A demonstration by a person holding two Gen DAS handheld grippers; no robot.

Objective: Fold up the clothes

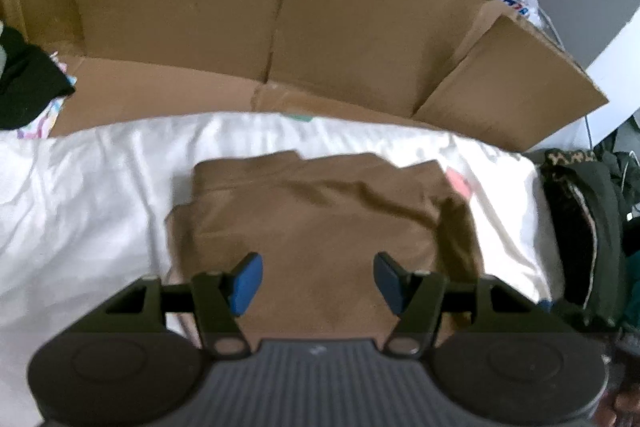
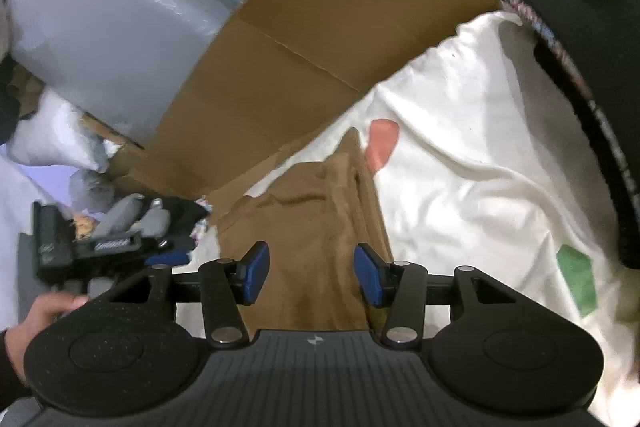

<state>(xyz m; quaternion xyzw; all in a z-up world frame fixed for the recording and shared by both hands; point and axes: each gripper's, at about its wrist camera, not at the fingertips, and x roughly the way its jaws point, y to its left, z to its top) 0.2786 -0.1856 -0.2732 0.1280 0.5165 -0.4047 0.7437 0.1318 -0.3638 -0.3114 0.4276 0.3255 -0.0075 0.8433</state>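
A brown garment (image 1: 320,211) lies folded into a rough rectangle on a white sheet (image 1: 100,179). My left gripper (image 1: 318,281) hovers over its near edge, open, with nothing between the blue pads (image 1: 246,283). In the right wrist view the same brown garment (image 2: 312,211) runs away from me as a narrow strip on the white sheet (image 2: 460,167). My right gripper (image 2: 308,275) stands open above its near end, and the cloth below is free of the pads (image 2: 256,273). The other gripper (image 2: 100,247) shows at the left of that view, held by a person's hand (image 2: 36,323).
A flattened cardboard box (image 1: 280,27) stands up behind the sheet. Dark clothes (image 1: 580,227) pile at the right edge, a black garment (image 1: 24,83) at the left. A pink patch (image 2: 382,143) and a green patch (image 2: 576,279) mark the sheet. A grey wrapped bulk (image 2: 112,27) stands beyond the cardboard.
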